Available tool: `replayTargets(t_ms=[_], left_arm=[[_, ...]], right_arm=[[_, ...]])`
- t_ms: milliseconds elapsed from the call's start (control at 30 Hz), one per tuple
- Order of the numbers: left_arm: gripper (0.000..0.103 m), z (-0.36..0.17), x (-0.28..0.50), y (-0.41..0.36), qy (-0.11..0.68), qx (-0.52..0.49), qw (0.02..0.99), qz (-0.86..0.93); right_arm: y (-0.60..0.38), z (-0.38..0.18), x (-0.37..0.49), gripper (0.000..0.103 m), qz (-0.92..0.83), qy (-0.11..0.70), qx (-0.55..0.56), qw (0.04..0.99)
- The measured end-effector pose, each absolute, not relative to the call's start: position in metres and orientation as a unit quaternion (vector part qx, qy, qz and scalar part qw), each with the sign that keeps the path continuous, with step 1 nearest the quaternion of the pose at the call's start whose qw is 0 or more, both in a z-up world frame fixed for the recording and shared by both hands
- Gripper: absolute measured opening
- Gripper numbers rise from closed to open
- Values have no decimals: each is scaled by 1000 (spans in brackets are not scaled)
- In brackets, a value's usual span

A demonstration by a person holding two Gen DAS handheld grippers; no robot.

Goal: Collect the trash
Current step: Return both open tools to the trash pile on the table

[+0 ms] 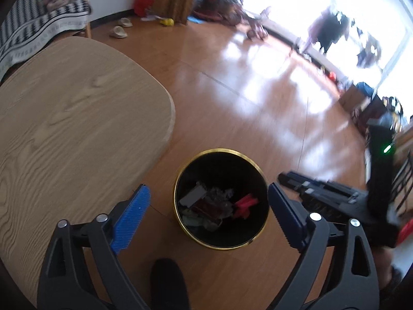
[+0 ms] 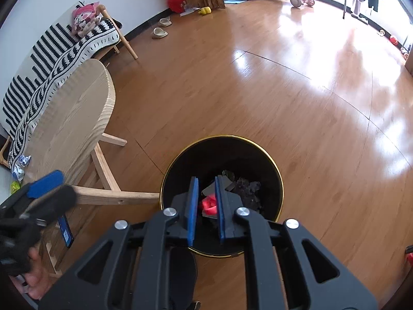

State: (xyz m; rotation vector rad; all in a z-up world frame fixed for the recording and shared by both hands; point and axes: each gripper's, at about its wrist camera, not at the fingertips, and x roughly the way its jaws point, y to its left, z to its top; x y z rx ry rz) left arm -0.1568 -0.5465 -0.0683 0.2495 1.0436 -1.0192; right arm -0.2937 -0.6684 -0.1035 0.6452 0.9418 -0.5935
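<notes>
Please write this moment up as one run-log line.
left gripper: open, empty | right gripper: open, empty, over bin | red scrap: in bin | table: beside bin

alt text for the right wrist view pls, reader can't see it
The right gripper hangs over a black, gold-rimmed trash bin on a wooden floor, its blue-padded fingers parted and empty, with a red scrap among the trash below them. At left stand a light wooden table and the left gripper, open.
</notes>
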Motion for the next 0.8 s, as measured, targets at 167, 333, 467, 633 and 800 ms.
replayTargets(t_ms=[167, 333, 467, 633, 800], left_arm=[[94, -28, -132, -493, 446, 80, 774, -442], [94, 5, -88, -408, 436, 43, 803, -403], [94, 22, -41, -306, 419, 27, 844, -334], [94, 16, 19, -154, 406, -27, 893, -191], [94, 0, 58, -40, 397, -72, 913, -54]], right_arm=[[-645, -71, -276, 89, -283, 414, 255, 827], [-599, -43, -229, 89, -240, 416, 220, 849], [-528, -16, -165, 93, -177, 419, 174, 873], [-411, 2, -79, 96, -77, 428, 95, 895], [-290, -14, -9, 96, 18, 454, 46, 890]])
